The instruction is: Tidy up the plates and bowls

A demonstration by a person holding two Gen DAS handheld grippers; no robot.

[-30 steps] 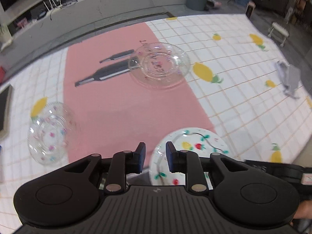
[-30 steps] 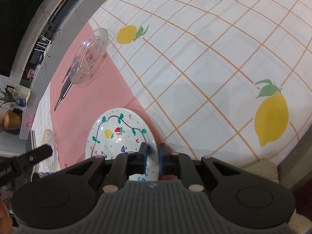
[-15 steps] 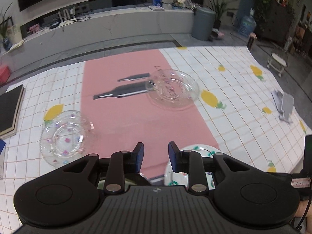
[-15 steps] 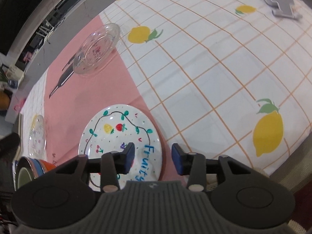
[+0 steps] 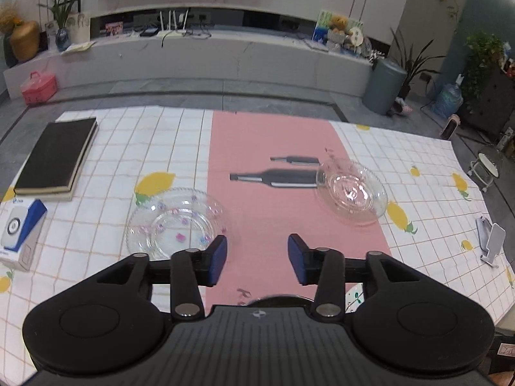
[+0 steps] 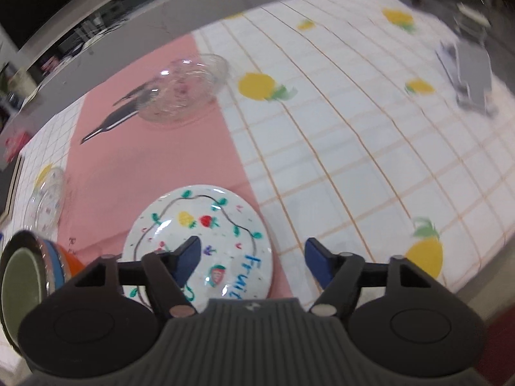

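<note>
A white plate [image 6: 206, 225] painted with fruit and the word "Fruit" lies flat on the pink runner at the table's near edge. My right gripper [image 6: 252, 259] hovers above it, jaws opening, nothing between them. My left gripper [image 5: 257, 259] is above the pink runner [image 5: 273, 212], jaws also opening and empty. A clear glass plate [image 5: 175, 222] with pink dots lies left of it, also seen as the glass plate [image 6: 46, 199]. A clear glass bowl [image 5: 352, 193] lies right of centre, the same glass bowl [image 6: 183, 88]. A stack of coloured bowls [image 6: 29, 276] stands left of the painted plate.
A black book [image 5: 56, 157] and a blue-and-white box [image 5: 21, 234] lie at the left of the lemon-print tablecloth [image 5: 425, 225]. A grey phone stand [image 5: 491, 241] sits at the right edge, the same phone stand [image 6: 471, 74]. Bottle pictures [image 5: 273, 177] are printed on the runner.
Both grippers opened and rose. The right one let go of the painted plate's rim; the plate now lies flat. The left view tilted up and swung left, away from that plate.
</note>
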